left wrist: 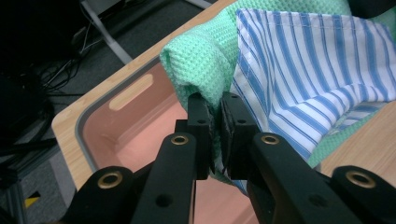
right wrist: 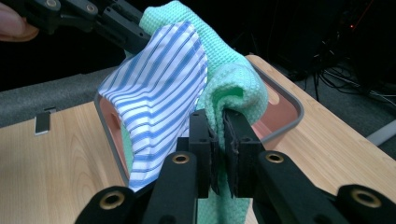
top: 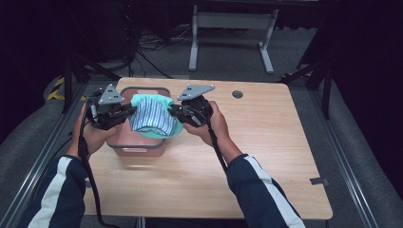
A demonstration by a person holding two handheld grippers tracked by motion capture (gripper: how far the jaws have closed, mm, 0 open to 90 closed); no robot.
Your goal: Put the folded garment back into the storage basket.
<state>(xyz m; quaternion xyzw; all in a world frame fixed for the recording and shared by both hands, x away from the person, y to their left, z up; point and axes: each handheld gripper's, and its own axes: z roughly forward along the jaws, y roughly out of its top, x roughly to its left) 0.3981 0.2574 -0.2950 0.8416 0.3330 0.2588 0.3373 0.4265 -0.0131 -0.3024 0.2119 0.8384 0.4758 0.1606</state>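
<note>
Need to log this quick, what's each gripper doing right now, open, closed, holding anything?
Left gripper: closed on the green waffle cloth, striped cloth draped against it.
Right gripper: closed on the same green cloth, above the pink bin.

No readable text, label, brand or number — cloths, tub, table, gripper bodies all unmarked.

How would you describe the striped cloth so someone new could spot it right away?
On the wooden table, find the pink bin at its left. Above it, both tongs hold up a green waffle-weave towel. The striped cloth drapes over the towel's front: smooth, white with blue stripes.
</note>
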